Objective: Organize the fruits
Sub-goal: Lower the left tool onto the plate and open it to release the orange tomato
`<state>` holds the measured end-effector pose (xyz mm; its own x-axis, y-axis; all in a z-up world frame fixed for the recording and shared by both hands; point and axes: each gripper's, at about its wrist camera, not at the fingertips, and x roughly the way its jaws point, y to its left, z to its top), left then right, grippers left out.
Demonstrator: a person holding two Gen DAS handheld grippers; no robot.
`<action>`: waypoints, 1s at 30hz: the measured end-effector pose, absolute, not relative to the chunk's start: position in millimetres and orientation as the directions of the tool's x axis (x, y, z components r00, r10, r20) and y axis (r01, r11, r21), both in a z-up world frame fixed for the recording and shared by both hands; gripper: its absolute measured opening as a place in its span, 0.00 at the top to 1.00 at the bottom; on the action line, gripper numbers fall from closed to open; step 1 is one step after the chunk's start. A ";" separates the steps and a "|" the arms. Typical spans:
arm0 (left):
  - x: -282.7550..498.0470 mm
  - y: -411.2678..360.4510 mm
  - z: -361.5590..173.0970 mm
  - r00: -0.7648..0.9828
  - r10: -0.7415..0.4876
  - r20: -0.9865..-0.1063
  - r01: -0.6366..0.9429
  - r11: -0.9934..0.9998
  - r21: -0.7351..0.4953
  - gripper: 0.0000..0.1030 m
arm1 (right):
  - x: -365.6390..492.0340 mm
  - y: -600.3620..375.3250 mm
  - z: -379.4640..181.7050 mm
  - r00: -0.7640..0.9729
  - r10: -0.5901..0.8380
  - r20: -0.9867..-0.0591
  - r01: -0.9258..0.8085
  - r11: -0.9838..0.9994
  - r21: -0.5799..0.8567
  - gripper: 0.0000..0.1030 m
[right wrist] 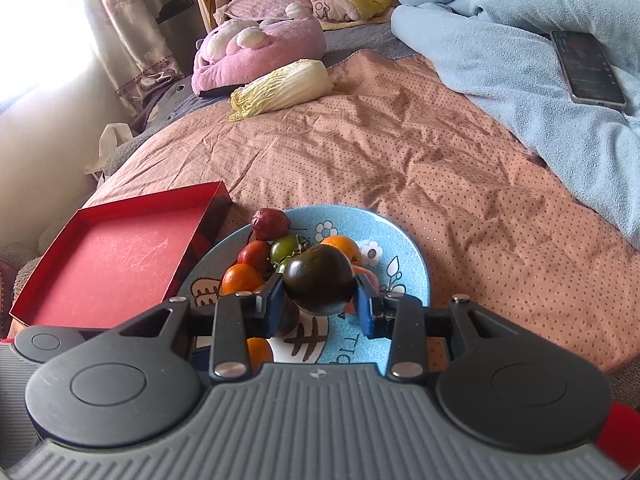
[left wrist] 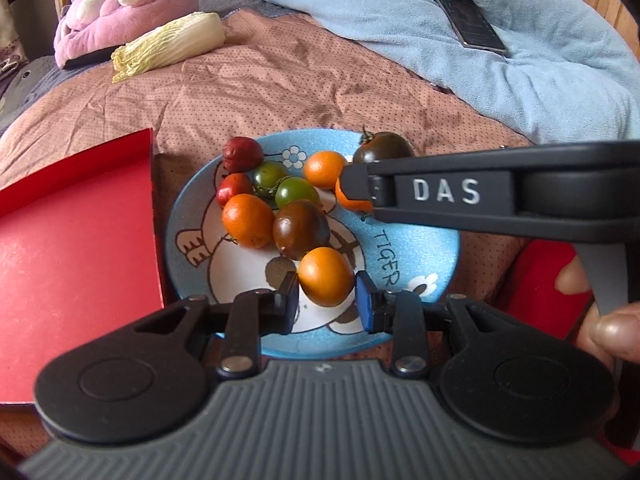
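Note:
A blue tiger plate point(left wrist: 440, 248) point(right wrist: 412, 264) lies on the pink bedspread with several small fruits on it: red, green, orange and one dark brown tomato point(left wrist: 301, 230). My left gripper point(left wrist: 327, 304) is shut on an orange fruit point(left wrist: 326, 276) at the plate's near side. My right gripper point(right wrist: 318, 300) is shut on a dark tomato point(right wrist: 318, 280) and holds it over the plate. In the left wrist view the right gripper point(left wrist: 360, 172) reaches in from the right, with the dark tomato point(left wrist: 382, 146) showing behind its finger. An open red tray point(left wrist: 72, 232) point(right wrist: 112, 260) lies left of the plate.
A napa cabbage point(left wrist: 172, 44) point(right wrist: 284, 88) and a pink plush point(left wrist: 120, 12) point(right wrist: 260, 48) lie at the far left. A light blue blanket point(left wrist: 520, 60) point(right wrist: 520, 40) with a phone point(left wrist: 470, 24) point(right wrist: 588, 68) on it covers the right. A person's fingers point(left wrist: 612, 328) hold the right gripper's handle.

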<state>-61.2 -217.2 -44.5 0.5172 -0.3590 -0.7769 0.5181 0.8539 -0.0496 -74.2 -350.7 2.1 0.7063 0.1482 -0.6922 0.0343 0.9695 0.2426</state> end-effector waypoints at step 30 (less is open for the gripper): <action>-57.5 -213.0 -45.9 0.499 -0.351 -0.793 0.496 0.865 -0.070 0.66 | -57.8 -342.8 -8.9 0.674 0.129 -0.727 0.034 0.978 0.205 0.58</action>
